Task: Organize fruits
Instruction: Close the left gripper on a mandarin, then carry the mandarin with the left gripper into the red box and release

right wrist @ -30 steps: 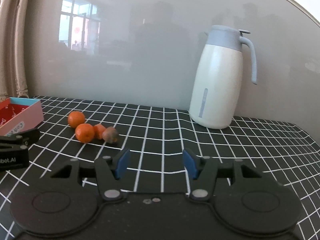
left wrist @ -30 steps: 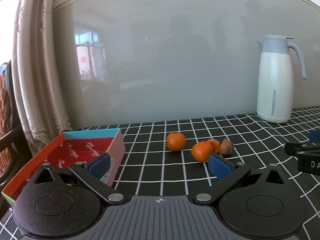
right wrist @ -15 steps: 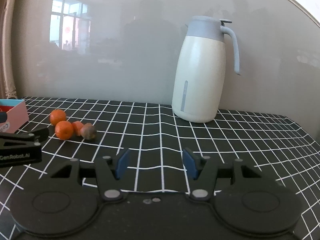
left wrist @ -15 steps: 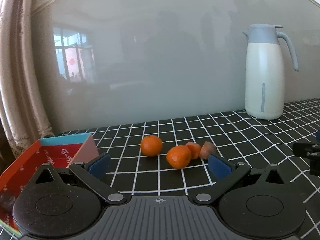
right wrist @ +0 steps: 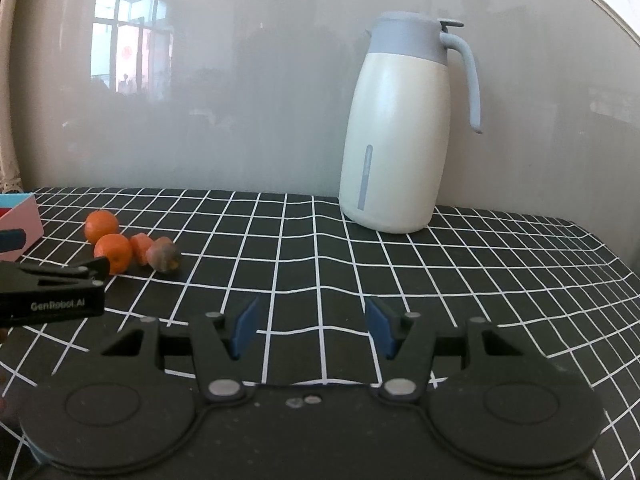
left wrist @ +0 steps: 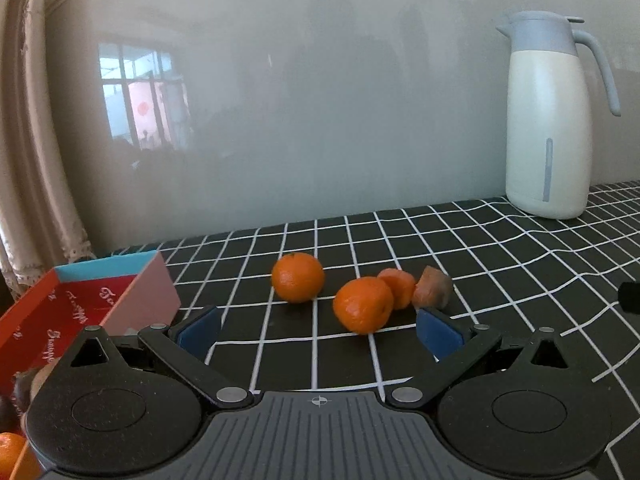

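Two whole mandarins lie on the black checked tablecloth: one further back and one nearer. Behind the nearer one sit a smaller orange piece and a brownish, spoiled-looking fruit. My left gripper is open just in front of the nearer mandarin, with nothing between its blue pads. At the left stands a red box with a pink side, and a bit of orange fruit shows at its near end. My right gripper is open over bare cloth, well right of the fruits.
A tall cream jug with a grey lid stands at the back against the frosted glass wall. A curtain hangs at the far left. The left gripper's body shows at the left edge of the right wrist view.
The left gripper has moved right and closer to the fruits, which now sit larger and more central. The right wrist view has shifted a little, with the jug and the fruits further left.
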Tool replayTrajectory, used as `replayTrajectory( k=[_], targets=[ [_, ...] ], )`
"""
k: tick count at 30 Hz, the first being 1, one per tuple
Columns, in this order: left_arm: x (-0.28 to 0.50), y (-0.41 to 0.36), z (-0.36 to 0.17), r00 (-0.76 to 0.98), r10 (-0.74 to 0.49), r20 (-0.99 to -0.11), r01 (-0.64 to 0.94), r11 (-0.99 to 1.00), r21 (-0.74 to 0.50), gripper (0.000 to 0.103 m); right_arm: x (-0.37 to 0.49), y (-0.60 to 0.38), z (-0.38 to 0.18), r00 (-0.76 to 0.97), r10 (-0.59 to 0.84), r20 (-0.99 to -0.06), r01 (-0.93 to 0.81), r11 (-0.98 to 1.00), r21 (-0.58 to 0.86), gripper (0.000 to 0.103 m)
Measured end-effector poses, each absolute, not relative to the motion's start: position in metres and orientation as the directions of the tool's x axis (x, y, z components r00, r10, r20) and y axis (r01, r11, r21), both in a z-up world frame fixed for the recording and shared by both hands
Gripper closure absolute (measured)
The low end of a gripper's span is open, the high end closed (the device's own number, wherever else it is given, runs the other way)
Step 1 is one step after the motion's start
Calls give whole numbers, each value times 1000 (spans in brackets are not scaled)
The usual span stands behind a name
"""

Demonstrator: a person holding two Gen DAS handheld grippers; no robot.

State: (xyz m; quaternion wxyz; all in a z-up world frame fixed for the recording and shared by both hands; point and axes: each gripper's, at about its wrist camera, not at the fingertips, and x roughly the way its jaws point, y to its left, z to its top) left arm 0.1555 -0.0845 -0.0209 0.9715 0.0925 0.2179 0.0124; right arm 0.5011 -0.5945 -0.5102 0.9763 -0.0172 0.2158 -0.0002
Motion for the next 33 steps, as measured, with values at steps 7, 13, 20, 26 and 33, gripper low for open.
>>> replayTrajectory(
  k=[7, 13, 20, 26, 33],
  targets=[
    [182, -87, -22, 866, 22, -499, 62, 987, 151, 0, 507, -595, -515, 900, -18, -436, 3, 999, -37, 46],
    [196, -91, -29, 852, 28, -523, 51, 989, 137, 1, 508, -594, -518, 894, -28, -446, 6, 999, -51, 46],
    [207, -102, -31, 845, 49, -533, 48, 985, 166, 33, 516, -600, -522, 887, -47, -459, 23, 998, -57, 46],
    [204, -101, -29, 846, 27, -533, 58, 988, 143, 63, 531, -614, -520, 882, -38, -469, 53, 998, 19, 46],
    [190, -99, -23, 855, 40, -517, 58, 983, 172, 63, 531, -600, -515, 890, -10, -456, 31, 999, 37, 46]
  ],
)
